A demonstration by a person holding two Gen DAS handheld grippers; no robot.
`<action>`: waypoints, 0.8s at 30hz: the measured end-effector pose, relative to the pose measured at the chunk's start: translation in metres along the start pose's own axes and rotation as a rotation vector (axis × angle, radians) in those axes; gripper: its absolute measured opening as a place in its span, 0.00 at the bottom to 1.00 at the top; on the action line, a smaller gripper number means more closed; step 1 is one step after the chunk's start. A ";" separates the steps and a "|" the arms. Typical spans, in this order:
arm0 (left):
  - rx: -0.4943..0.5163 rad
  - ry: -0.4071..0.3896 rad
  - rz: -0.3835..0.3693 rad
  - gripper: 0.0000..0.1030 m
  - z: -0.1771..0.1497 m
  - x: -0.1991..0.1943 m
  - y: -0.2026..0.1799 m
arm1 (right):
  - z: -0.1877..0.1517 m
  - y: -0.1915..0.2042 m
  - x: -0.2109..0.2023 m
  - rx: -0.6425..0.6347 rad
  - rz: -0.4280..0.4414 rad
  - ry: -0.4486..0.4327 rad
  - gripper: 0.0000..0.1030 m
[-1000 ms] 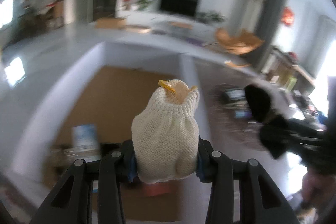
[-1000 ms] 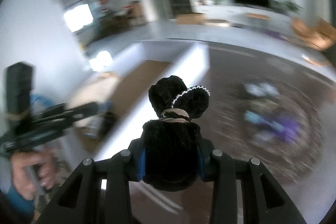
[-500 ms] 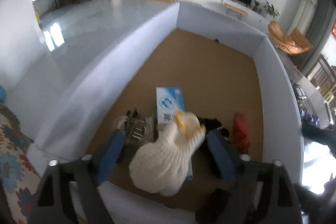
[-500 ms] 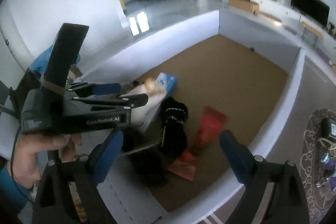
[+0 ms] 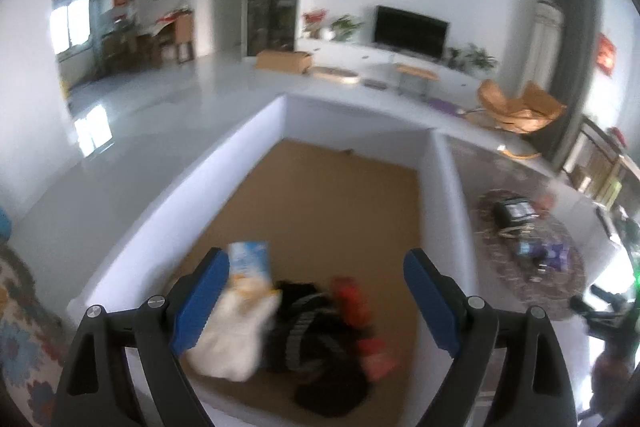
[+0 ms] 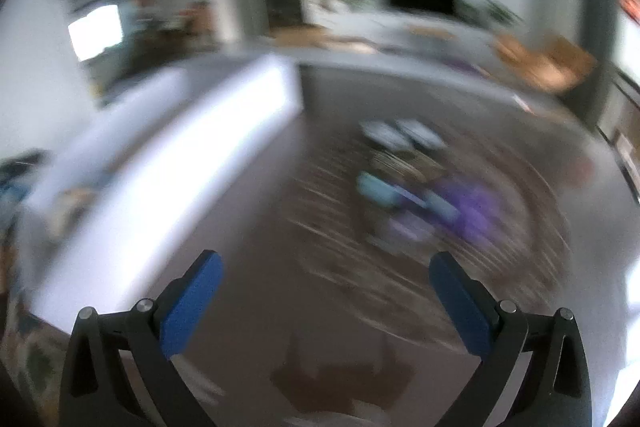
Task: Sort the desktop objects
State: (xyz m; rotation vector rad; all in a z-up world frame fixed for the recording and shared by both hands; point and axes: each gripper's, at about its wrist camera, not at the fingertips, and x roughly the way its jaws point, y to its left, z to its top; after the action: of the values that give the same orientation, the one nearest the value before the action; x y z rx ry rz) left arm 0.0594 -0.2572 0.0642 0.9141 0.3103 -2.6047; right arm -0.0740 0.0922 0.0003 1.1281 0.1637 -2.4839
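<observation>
While both the left gripper (image 5: 312,297) and right gripper (image 6: 326,301) gape empty, the soft white glove (image 5: 230,337) at the box's (image 5: 444,195) near edge invites a mid-body pinch.

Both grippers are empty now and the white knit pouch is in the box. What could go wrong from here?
1. The right wrist view is badly smeared; reaching for the items on the round mat now risks a missed grasp.
2. In the box, the white knit pouch, black fabric item and red packet lie overlapping, so they could tangle or bury the blue-and-white carton.
3. The left gripper, jaws wide, hovers above that pile and might snag it.
</observation>
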 end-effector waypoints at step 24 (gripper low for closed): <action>0.355 0.288 -0.241 0.89 -0.101 0.095 -0.249 | -0.045 -0.126 0.024 0.153 -0.208 0.101 1.00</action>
State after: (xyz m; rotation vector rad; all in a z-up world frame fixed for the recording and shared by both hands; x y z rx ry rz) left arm -0.0541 -0.0229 -0.0528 1.4606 0.0272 -2.7981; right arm -0.1082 0.2119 -0.0551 1.3633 0.1274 -2.6600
